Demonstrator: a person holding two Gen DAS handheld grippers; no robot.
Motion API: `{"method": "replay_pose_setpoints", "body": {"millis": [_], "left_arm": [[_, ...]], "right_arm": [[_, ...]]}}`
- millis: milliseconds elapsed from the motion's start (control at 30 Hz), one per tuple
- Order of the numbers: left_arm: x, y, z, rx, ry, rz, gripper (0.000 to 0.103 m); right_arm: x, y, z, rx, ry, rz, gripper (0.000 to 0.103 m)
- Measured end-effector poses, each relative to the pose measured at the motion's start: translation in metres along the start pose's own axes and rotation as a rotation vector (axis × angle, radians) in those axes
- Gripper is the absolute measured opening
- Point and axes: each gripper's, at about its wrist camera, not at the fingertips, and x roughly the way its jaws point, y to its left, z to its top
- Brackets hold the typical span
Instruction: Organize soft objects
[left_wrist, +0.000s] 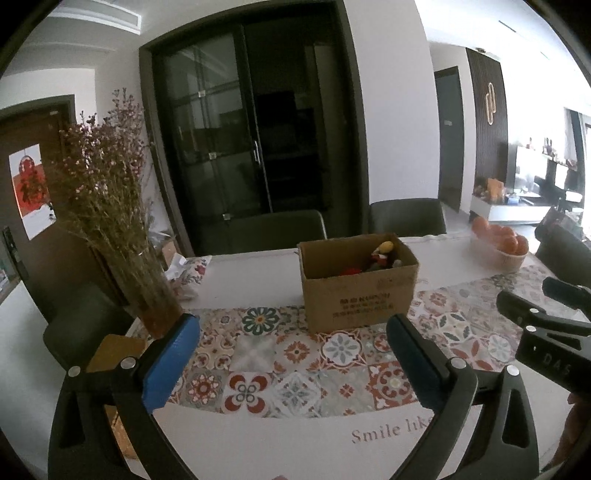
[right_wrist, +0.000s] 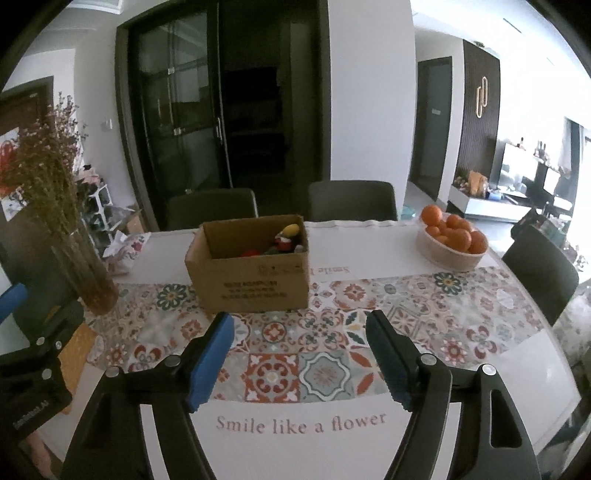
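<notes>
Table (right_wrist: 369, 236) with a smooth white top carries a tile-patterned runner (right_wrist: 325, 332) across its middle. Cardboard box (right_wrist: 247, 273), open-topped, stands on the runner's far edge, holding soft toys (right_wrist: 288, 236) heaped against its right wall. Left gripper (left_wrist: 293, 360) and right gripper (right_wrist: 300, 354), blue-padded, both hang spread wide and empty over the near edge, the box well beyond them.

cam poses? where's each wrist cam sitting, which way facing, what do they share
Left wrist: low over the near table edge, facing the cardboard box; shows the open left gripper, right gripper body at right.
Right wrist: alongside to the right, facing the same way; shows the open right gripper, left gripper at left.
Shared: box, dried-flower vase, orange bowl, tablecloth.
</notes>
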Motion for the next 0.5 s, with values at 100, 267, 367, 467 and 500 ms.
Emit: {"method": "replay_pose_setpoints", "body": {"millis": [100,267,367,467,500], "left_arm": [[-0.012,-0.001,-0.004,-0.007,-0.004,-0.012,0.103],[-0.030,-0.002,-0.012,-0.017,-0.003,-0.032,0.103],[-0.039,-0.002,-0.015,-0.024,-0.003,-0.040,0.103],[-0.048,-0.003,-0.019,-0.032,-0.004,-0.041,0.103],[-0.050,-0.003,-0.020,-0.032,-0.005,-0.042,0.103]], "right_arm": [[-0.013,-0.003,-0.005,0.004,-0.015,0.004,0.077],[-0.030,-0.006,-0.015,0.002,-0.033,0.004,0.078],[-0.039,-0.008,-0.019,0.000,-0.040,0.009,0.078],[-0.047,-0.009,-0.022,-0.005,-0.048,0.006,0.078],[-0.049,-0.009,-0.022,-0.005,-0.050,0.007,0.078]]}}
